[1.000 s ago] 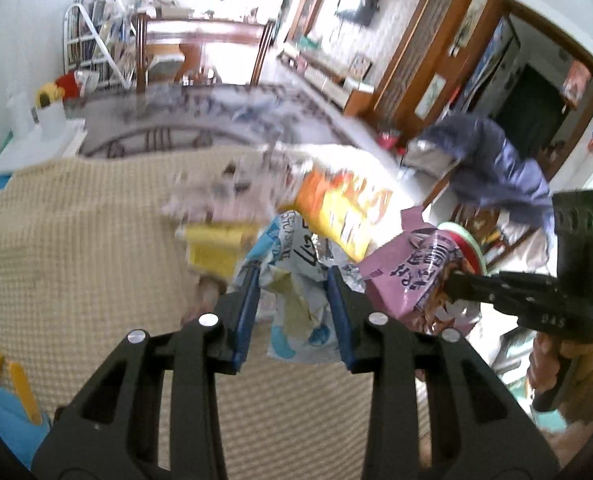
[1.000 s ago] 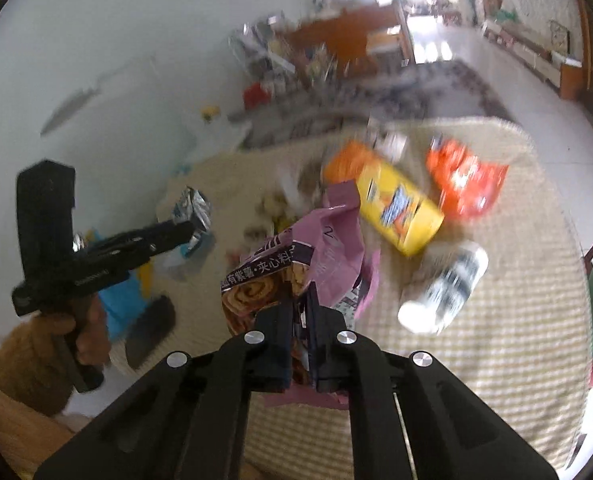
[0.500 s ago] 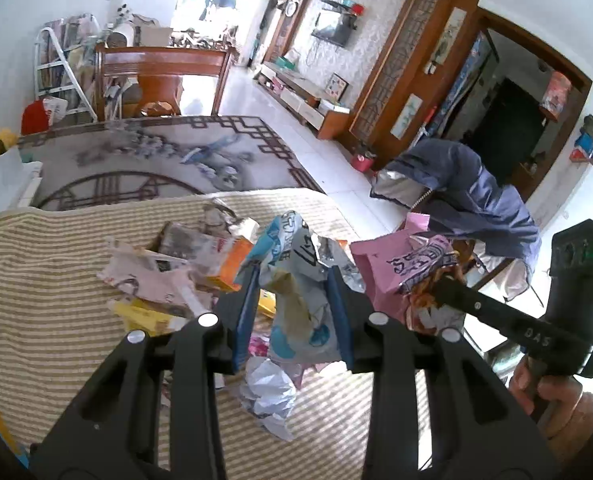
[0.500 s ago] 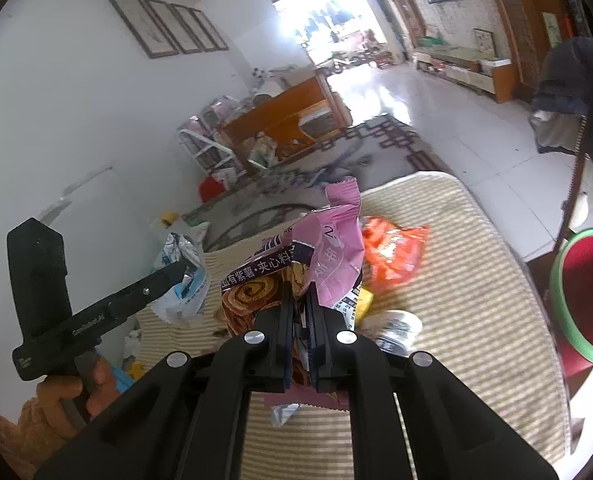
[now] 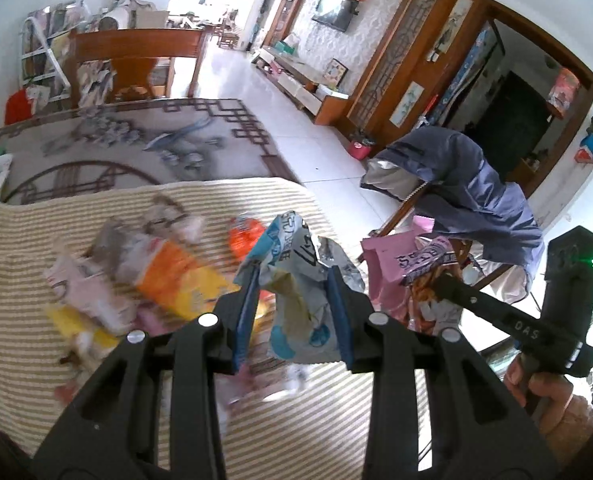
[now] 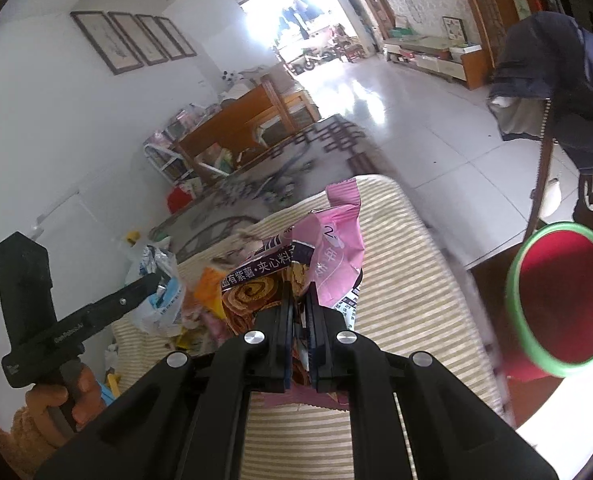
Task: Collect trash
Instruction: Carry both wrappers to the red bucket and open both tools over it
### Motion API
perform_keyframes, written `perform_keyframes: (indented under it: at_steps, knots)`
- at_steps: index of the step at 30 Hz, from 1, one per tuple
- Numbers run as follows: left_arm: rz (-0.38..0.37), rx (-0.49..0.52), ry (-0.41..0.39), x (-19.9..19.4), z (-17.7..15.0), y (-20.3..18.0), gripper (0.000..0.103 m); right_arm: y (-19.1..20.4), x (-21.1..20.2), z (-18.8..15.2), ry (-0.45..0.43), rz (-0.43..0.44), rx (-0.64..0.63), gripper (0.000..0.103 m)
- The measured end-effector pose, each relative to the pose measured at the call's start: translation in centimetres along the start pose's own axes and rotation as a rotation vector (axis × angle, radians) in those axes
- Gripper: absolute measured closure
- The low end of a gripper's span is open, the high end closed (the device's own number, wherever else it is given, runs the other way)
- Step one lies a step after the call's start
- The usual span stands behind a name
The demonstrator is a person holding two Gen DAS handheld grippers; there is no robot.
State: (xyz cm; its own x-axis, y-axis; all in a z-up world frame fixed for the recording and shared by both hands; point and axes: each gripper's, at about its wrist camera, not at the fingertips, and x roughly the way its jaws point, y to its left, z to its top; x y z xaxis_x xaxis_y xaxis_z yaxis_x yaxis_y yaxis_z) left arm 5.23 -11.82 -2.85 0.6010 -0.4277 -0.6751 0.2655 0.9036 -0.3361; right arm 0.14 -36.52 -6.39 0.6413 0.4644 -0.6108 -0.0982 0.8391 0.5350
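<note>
My left gripper (image 5: 292, 280) is shut on a crumpled silver and blue wrapper (image 5: 300, 276) and holds it above the striped tablecloth (image 5: 24, 248). It also shows in the right wrist view (image 6: 158, 280) at the left. My right gripper (image 6: 301, 292) is shut on a pink and purple snack bag (image 6: 320, 248), also in the left wrist view (image 5: 400, 260) at the right. A red bin with a green rim (image 6: 560, 296) stands off the table's right edge, to the right of the right gripper. More wrappers (image 5: 168, 272) lie on the table.
An orange packet (image 5: 244, 240) and pale wrappers (image 5: 84, 292) lie blurred on the cloth. A chair draped with a blue jacket (image 5: 468, 192) stands beyond the table's right edge. A patterned rug (image 5: 116, 148) and a wooden chair (image 5: 136, 60) lie beyond the table.
Both grippers have swung to the right with their wrappers still held. The red bin has grown larger in the right wrist view. The table trash has slid left.
</note>
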Motion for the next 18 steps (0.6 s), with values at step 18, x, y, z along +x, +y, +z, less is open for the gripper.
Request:
perform_keyframes:
  at_steps: [18]
  knots:
    - [-0.156,0.205,0.120,14.0,0.6,-18.4,0.069,-21.3,-7.1,2.2,-0.054,-0.311,0.240,0.097]
